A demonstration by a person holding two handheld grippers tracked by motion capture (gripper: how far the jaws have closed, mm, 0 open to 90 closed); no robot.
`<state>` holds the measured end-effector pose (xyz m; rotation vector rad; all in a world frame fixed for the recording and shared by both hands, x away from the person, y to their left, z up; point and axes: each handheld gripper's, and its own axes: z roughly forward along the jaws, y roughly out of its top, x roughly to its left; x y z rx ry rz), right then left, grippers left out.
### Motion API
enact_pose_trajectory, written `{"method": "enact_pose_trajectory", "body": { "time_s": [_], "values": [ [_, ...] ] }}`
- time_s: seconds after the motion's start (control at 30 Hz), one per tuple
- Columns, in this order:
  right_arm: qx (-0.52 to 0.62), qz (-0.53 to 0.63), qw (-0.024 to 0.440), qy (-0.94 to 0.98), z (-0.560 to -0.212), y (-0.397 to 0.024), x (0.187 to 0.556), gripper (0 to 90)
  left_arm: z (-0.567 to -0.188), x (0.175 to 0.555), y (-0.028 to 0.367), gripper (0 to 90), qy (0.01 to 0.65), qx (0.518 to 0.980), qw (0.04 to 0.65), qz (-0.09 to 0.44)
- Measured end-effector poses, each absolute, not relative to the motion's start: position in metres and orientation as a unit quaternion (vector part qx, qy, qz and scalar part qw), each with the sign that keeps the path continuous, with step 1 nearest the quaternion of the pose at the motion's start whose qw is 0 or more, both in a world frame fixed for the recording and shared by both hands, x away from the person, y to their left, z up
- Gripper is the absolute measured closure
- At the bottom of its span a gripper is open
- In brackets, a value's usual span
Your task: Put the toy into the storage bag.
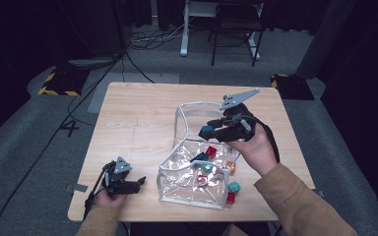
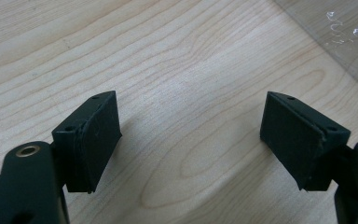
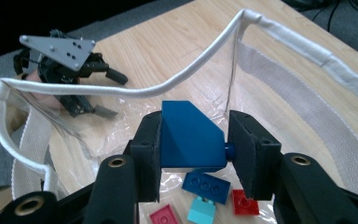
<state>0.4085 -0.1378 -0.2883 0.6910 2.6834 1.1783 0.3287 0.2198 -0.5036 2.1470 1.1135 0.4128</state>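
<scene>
The clear plastic pouch with white trim lies at the lower centre of the wooden bench. Directly above its opening, the right hand-held gripper pinches a blue slanted brick; the left hand-held gripper, jaws spread, rests lower left.

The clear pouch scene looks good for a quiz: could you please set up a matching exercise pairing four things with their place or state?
Things:
1. right gripper
2. left gripper
3. clear pouch
4. teal brick

Places or states:
A. jaws wide apart over bare wood
B. lies on the table just outside the pouch wall
C. shut on a blue slanted brick above the opening
D. stands open, with loose bricks inside

Pairs: 1-C, 2-A, 3-D, 4-B
</scene>
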Motion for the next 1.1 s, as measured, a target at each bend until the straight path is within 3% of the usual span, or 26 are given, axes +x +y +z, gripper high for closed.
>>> {"method": "enact_pose_trajectory", "body": {
  "time_s": [0.97,1.1],
  "values": [
    [0.211,0.264,0.029,0.941,-0.316,-0.111,0.408,55.9,-0.504,0.329,0.220,20.2,0.427,0.824,0.337,0.158],
    [0.212,0.278,0.032,0.936,-0.313,-0.113,0.406,49.4,-0.504,0.329,0.220,20.2,0.427,0.824,0.337,0.158]
  ]
}}
